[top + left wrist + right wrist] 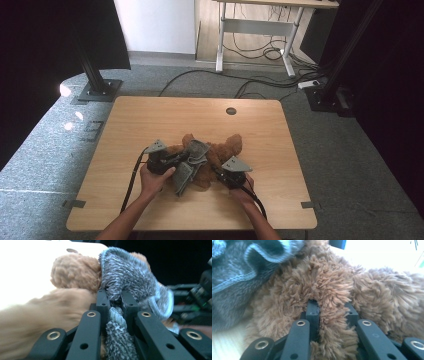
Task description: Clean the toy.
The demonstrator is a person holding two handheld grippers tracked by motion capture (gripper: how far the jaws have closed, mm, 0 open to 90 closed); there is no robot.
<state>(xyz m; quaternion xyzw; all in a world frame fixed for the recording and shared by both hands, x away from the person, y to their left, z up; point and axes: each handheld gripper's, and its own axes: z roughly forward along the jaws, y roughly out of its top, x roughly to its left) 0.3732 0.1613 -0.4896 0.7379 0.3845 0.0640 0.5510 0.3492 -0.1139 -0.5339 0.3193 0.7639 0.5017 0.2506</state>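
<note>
Grey cloth (pixel 190 162) lies on brown plush toy (pixel 220 150), mid counter (pixel 150 120). L gripper (pixel 115 298) jaws pinch cloth fold; R gripper (pixel 329 306) jaws pinch plush. Judgement: hold plush steady w/ R, pull cloth slowly, keep grip deep

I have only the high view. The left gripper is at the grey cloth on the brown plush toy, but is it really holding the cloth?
Observer: Yes. In the left gripper view the left gripper has its jaws shut on a fold of the grey cloth.
Operator: And the right one?
Observer: The right gripper is shut on a ridge of fur of the brown plush toy.
Operator: Does the cloth reach the right gripper?
Observer: No. In the right gripper view the cloth lies at the upper left, apart from the jaws, with fur between them.
</note>
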